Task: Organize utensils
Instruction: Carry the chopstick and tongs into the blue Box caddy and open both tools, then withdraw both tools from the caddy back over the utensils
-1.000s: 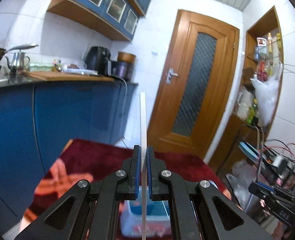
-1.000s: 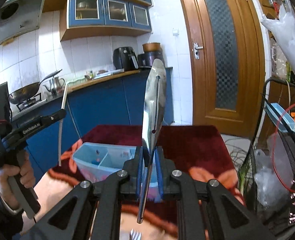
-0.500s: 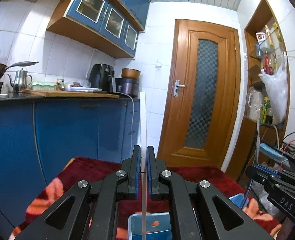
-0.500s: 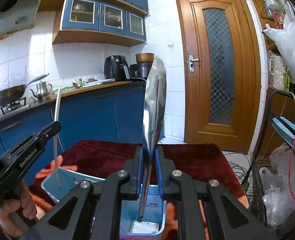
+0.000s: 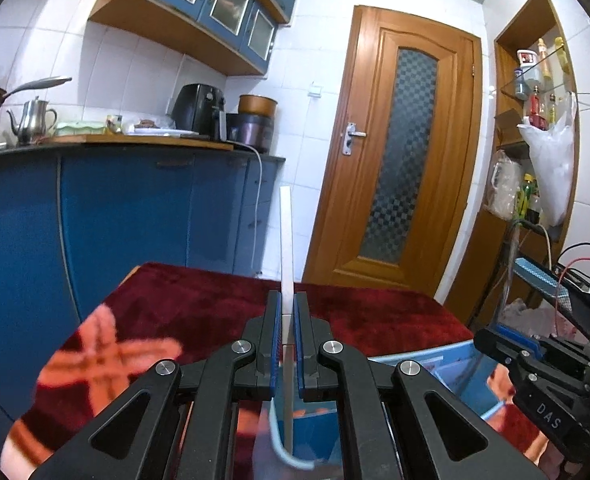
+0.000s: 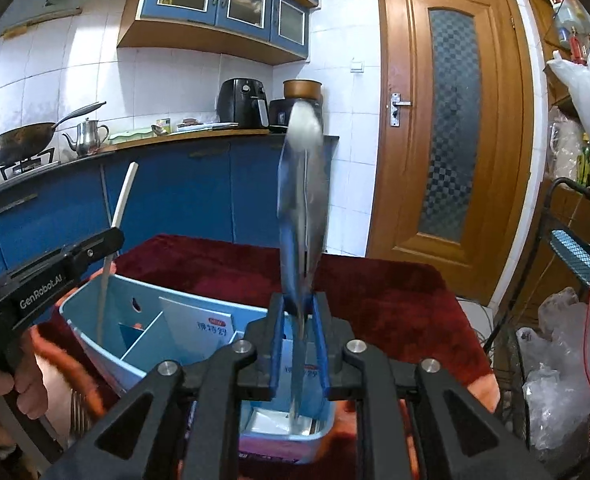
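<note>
Organizer (image 6: 95, 328) takes the left claw's (image 5: 288, 312) gripped chopstick (image 5: 286, 240); right claw (image 6: 298, 320) is opening around the spoon (image 6: 303, 208).

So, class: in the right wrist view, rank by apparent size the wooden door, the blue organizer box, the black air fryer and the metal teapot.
1. wooden door
2. blue organizer box, enlarged by nearness
3. black air fryer
4. metal teapot
</note>
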`<move>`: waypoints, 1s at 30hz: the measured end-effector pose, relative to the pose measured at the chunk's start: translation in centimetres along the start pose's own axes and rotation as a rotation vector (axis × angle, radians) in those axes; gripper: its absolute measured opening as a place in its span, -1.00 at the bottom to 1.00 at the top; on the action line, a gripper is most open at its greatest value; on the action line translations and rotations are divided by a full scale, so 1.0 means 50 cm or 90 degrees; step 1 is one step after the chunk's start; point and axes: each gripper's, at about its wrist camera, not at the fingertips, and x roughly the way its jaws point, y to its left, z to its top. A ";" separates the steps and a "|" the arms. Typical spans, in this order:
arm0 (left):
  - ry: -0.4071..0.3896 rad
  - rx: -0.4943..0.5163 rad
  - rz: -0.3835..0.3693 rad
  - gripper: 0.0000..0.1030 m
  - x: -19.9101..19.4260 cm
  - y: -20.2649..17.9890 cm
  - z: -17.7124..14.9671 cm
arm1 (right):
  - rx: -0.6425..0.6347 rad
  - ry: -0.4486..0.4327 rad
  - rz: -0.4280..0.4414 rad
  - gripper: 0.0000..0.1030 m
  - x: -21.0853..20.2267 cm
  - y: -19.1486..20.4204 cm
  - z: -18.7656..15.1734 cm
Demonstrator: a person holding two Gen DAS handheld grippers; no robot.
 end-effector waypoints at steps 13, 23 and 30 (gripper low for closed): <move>0.031 0.014 -0.009 -0.48 -0.035 0.001 -0.013 | 0.042 -0.015 0.024 -0.14 -0.060 -0.013 -0.003; 0.078 -0.006 -0.019 -0.44 -0.087 0.012 -0.002 | 0.058 0.000 0.043 -0.01 -0.125 -0.017 -0.017; 0.116 -0.003 -0.009 -0.43 -0.138 0.027 -0.001 | 0.078 0.015 0.064 0.15 -0.170 -0.025 -0.043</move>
